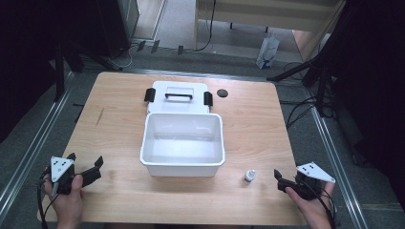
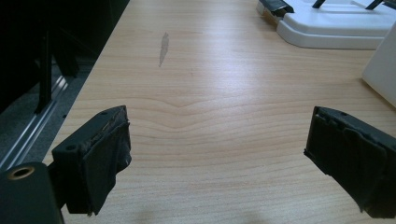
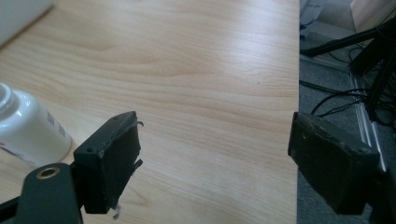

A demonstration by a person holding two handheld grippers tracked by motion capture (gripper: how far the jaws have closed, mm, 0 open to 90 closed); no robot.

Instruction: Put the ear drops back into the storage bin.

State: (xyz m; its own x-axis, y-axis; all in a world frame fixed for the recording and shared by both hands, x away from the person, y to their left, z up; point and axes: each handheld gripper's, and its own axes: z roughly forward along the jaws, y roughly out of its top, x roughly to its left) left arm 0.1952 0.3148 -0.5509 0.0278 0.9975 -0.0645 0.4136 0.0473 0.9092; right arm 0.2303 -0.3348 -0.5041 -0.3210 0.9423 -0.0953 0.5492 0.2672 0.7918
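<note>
An open white box (image 1: pixel 182 162) stands in the middle of the wooden table (image 1: pixel 119 114). Its white lid (image 1: pixel 179 102), with a black handle and two black latches, lies flat just behind it. A small white bottle (image 1: pixel 249 176) without a cap stands right of the box's front corner; it is also at the left in the right gripper view (image 3: pixel 28 130). A black round cap (image 1: pixel 222 93) lies right of the lid. My left gripper (image 1: pixel 86 160) (image 2: pixel 219 135) rests open at the near left, nothing between its jaws. My right gripper (image 1: pixel 279 181) (image 3: pixel 215 135) is open at the near right, just right of the bottle.
The table's right edge (image 3: pixel 297 93) runs close beside my right gripper, with cables and stand legs on the floor beyond. A grey scuff (image 2: pixel 163 46) marks the wood ahead of my left gripper. The lid (image 2: pixel 336 28) and the box wall (image 2: pixel 383 70) lie to its right.
</note>
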